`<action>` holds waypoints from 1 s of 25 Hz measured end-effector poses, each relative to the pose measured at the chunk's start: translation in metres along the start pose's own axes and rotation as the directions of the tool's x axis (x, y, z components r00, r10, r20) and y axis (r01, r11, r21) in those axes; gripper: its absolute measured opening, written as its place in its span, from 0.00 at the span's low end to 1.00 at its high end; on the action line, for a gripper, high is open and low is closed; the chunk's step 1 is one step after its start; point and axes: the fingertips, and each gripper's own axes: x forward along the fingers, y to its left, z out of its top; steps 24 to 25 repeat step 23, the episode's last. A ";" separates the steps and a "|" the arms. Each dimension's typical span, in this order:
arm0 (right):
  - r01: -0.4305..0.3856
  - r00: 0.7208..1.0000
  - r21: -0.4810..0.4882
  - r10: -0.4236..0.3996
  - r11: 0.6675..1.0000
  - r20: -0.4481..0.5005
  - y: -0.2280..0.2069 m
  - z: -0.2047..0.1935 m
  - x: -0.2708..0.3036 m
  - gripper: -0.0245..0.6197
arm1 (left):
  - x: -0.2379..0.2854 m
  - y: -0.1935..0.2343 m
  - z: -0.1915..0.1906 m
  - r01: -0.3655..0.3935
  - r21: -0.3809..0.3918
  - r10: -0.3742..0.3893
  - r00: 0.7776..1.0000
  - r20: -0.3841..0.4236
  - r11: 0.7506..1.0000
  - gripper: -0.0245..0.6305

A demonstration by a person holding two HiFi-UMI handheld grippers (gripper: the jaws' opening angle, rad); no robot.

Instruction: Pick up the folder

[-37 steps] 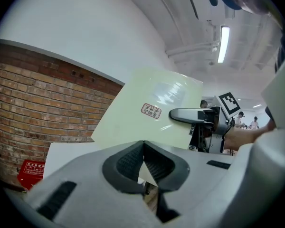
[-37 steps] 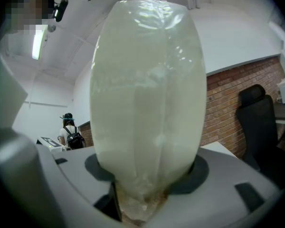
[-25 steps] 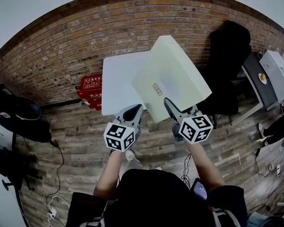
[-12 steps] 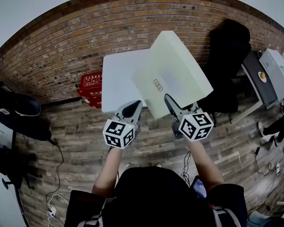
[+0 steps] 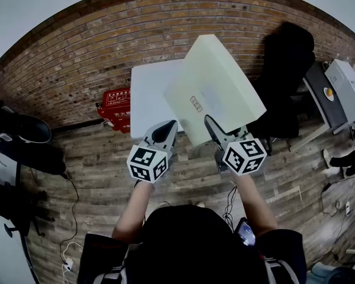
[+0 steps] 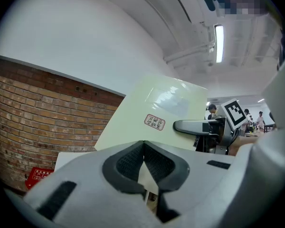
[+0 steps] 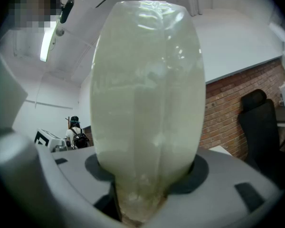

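light: bright ceiling tube [image 6: 219, 42] | edges: fisheye-bent, dark corners | near surfaces blurred

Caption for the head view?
Right hand-held gripper grips pale folder tilted over white table; left hand-held gripper shut beside it.

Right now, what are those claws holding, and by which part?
The right gripper clamps the thick pale-yellow box folder by its near edge; the left gripper is shut, empty.

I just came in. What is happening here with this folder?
A person works with two hand-held grippers. The right claw grips the pale yellow folder by its near edge and holds it tilted over the white table, seemingly lifted off it. The left claw is shut and empty, beside the folder.
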 end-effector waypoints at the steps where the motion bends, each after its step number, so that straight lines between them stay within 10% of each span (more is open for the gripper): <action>1: -0.002 1.000 -0.001 0.002 1.000 0.001 0.001 0.000 0.000 0.46 | -0.001 0.000 0.001 -0.001 -0.001 0.001 1.000 0.003 1.000 0.07; 25: -0.005 1.000 0.040 0.005 0.999 -0.003 0.011 -0.016 0.005 0.46 | -0.019 0.016 -0.011 -0.055 0.016 0.055 0.998 -0.028 0.998 0.07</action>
